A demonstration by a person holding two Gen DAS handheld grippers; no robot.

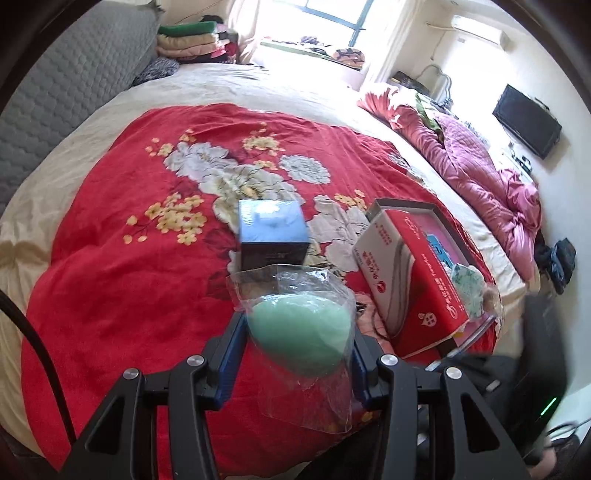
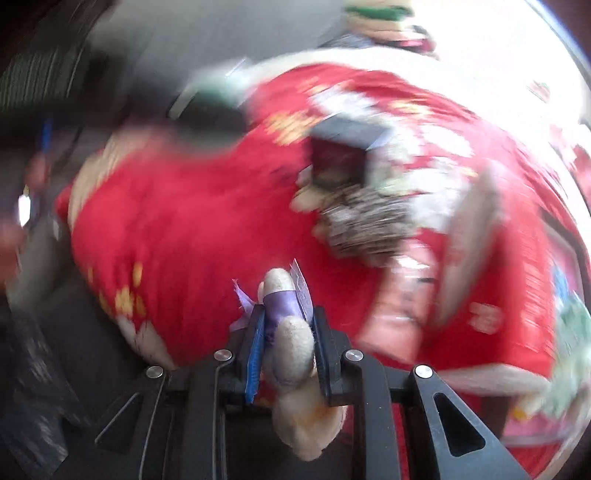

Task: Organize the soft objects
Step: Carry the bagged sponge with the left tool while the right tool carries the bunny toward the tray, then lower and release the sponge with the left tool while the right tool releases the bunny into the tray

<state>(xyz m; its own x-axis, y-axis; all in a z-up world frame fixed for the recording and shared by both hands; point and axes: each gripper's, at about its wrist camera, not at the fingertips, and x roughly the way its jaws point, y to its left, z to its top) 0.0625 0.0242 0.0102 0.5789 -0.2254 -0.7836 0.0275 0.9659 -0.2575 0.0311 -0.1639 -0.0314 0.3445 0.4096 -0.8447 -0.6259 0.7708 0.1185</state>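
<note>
Left gripper clamped on bagged green sponge just short of the blue box on the red blanket; right gripper pinching beige plush toy above that blanket.

Left view is sharp and daylit: light pours in from the window at top, which is blown out white and washes out the wall beside it. My red blanket is evenly lit, soft shadows only. The clear bag between my fingers shows mild glare and slight blur. Strong fisheye bend, dark vignette at the corners. Right view is heavily motion-smeared; only the plush toy near the lens stays readable, top right overexposed.
</note>
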